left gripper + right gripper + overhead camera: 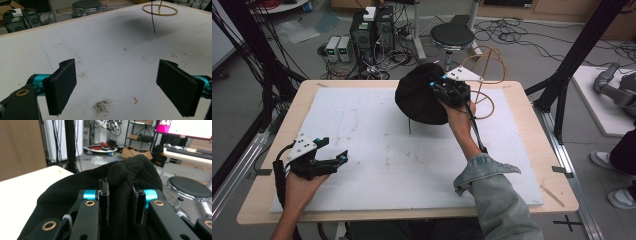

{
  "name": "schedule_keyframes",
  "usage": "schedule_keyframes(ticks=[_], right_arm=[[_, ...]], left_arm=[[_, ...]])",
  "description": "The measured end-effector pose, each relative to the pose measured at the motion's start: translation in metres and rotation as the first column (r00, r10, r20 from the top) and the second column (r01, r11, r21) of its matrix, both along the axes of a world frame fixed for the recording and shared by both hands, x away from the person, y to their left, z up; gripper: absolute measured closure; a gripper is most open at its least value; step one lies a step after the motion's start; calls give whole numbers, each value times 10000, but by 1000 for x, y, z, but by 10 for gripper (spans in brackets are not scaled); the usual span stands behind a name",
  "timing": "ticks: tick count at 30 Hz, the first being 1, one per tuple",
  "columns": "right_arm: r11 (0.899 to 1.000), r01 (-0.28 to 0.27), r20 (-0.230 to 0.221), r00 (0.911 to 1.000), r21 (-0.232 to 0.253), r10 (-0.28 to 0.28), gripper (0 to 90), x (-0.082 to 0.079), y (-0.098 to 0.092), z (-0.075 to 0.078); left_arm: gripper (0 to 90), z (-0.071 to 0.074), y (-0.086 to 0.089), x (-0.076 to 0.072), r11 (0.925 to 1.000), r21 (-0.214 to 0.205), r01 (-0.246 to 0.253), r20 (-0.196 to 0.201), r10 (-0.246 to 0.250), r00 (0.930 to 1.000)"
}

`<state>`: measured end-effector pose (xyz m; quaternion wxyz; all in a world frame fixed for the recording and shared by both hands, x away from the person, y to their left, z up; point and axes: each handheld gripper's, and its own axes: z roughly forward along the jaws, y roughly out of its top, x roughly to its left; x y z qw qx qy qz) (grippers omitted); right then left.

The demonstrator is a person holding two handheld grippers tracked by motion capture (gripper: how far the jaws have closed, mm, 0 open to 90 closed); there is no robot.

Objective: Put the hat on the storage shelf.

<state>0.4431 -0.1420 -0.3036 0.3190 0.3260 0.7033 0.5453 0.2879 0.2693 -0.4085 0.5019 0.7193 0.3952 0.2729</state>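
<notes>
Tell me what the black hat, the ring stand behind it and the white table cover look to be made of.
Black hat: soft matte fleece or knit, bunching between the right gripper pads. Ring stand: thin tan hoops, probably rattan or wire. White table cover: matte, scuffed foam-like sheet, likely.

Hat (419, 97) above the mat's (377, 145) far side, wire stand (484, 82) just right of it.

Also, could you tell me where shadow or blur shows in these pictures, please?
Left gripper view: a soft shadow on the white mat near the wire stand. Right gripper view: the black hat between the right gripper is sharp, the room softer. High view: even light.
</notes>
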Motion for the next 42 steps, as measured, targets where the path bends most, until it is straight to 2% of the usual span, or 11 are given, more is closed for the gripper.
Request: schedule_keyframes(ticks=[3,10,13,17,19,21,22,30,35,42], right_arm=[[9995,-232,144,9996,211,229,751,-2,0,12],[9965,-755,502,9960,364,737,751,-9,5,37],[9948,-920,691,9937,444,888,751,-11,5,47],[9935,-1008,1112,9893,521,945,750,-15,2,69],[9935,-1033,1239,9876,479,967,750,-15,0,74],[9938,-1009,1502,9843,473,928,749,-17,-3,88],[9938,-1009,1502,9843,473,928,749,-17,-3,88],[9956,-714,2090,9762,605,573,749,-21,-20,116],[9981,-305,2277,9736,535,175,749,-15,-34,124],[9963,354,2327,9711,785,-528,749,-7,-61,129]], left_arm=[[168,0,0,0,10000,15,8,-25,-8,10000],[168,0,0,0,10000,39,5,-11,-5,10000],[169,0,0,0,10000,11,-21,-24,21,10000],[170,-1,1,0,10000,29,-30,-47,31,10000],[170,-2,0,0,10000,-2,-52,-46,52,10000],[170,-2,0,1,10000,-20,-27,-68,27,10000],[170,-2,0,1,10000,2,-50,-125,50,9999],[170,-2,0,1,10000,-3,-39,-98,39,9999],[170,-2,1,1,10000,31,-51,-128,51,9999],[170,-3,1,1,10000,22,-37,-128,37,9999]])
